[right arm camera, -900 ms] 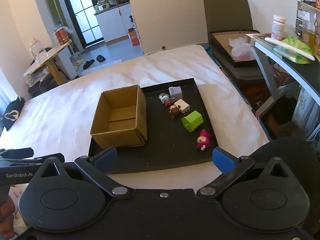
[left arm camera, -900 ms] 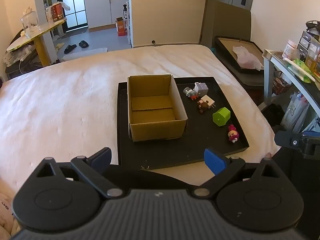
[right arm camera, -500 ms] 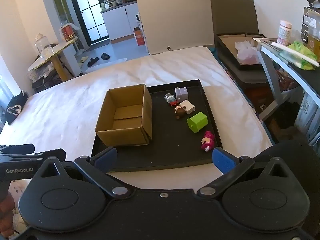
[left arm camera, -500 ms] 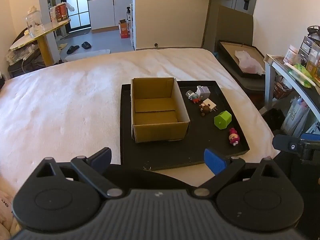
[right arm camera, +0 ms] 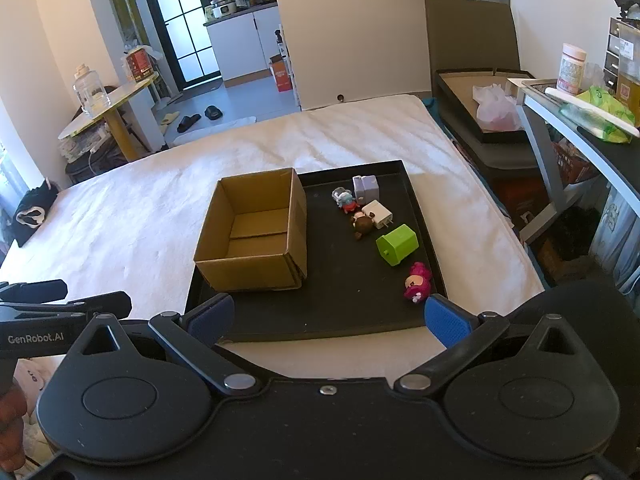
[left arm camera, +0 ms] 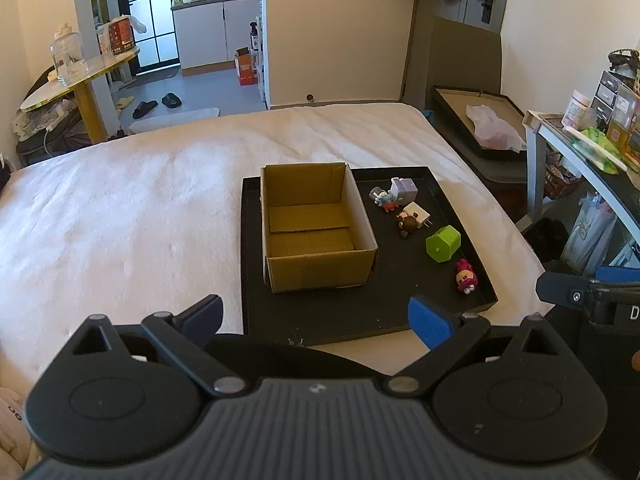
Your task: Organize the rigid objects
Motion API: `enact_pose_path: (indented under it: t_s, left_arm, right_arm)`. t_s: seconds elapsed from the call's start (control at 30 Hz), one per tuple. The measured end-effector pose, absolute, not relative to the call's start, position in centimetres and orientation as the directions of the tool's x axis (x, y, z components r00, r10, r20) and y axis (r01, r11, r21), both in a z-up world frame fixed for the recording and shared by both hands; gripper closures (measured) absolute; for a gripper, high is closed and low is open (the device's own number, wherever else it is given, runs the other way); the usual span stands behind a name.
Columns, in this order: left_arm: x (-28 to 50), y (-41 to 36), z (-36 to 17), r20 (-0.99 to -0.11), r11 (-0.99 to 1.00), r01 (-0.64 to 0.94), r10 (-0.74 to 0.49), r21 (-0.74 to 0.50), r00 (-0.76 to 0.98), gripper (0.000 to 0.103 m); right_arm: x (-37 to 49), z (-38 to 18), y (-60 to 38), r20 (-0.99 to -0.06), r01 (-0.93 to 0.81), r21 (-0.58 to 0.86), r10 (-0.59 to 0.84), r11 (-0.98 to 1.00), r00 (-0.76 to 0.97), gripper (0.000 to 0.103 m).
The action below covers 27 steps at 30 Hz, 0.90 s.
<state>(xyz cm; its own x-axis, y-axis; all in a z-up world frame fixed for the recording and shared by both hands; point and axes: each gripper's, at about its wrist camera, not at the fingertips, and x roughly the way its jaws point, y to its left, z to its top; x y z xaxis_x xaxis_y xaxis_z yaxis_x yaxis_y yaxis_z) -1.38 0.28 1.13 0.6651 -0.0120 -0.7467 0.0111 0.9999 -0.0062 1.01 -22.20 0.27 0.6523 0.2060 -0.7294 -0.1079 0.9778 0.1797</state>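
A white-covered bed (left arm camera: 120,208) fills the room, and on it a black tray (left arm camera: 348,312) is seen slightly farther off and lower in both wrist views than a moment earlier, the cameras having been lifted and pulled back; no object has been shifted, so the sorting is judged not yet begun. An open cardboard box (left arm camera: 316,232), empty, stands upright on the tray's left half, its long axis running away from the cameras. To its right a loose line of small items is laid out toward the near edge: a lilac block (right arm camera: 366,189), a grey-and-red figurine (right arm camera: 344,200), a white charger (right arm camera: 378,214) with prongs pointed right and toward the cameras, a brown figurine (right arm camera: 362,226), a green block (right arm camera: 397,245) tipped on its side with its long axis slanting up-right, and a pink figurine (right arm camera: 417,282) lying with its head toward the cameras. The left gripper (left arm camera: 316,316) and right gripper (right arm camera: 328,318) are held spread wide, with nothing between their blue pads, short of the tray.
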Motion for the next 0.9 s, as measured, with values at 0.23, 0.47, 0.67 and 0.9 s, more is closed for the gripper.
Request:
enact_pose_path:
  t_s: [0.23,0.47,0.67,0.9]
  left_arm:
    - [-1.4,0.1,1.2,-0.749,1.000,0.030,-0.016,0.004,0.662,0.004]
    - [-1.3,0.5,1.0,-0.749,1.000,0.016,-0.021,-0.014,0.662,0.004]
    - [-1.2,0.7,1.2,-0.748,1.000,0.013,-0.017,-0.011,0.664,0.004]
    - [-1.1,1.2,1.3,-0.745,1.000,0.000,-0.020,-0.026,0.667,0.004]
  right_arm:
    - [1.3,0.4,-22.3,-0.735,-0.106,0.182,0.207,0.977,0.645,0.000]
    - [1.1,0.3,-22.2,-0.736,-0.110,0.178,0.206,0.978,0.645,0.000]
    - [1.2,0.1,-21.6,-0.747,-0.113,0.163,0.197,0.980,0.634,0.000]
    - [1.2,0.1,-21.4,-0.750,-0.107,0.156,0.188,0.982,0.634,0.000]
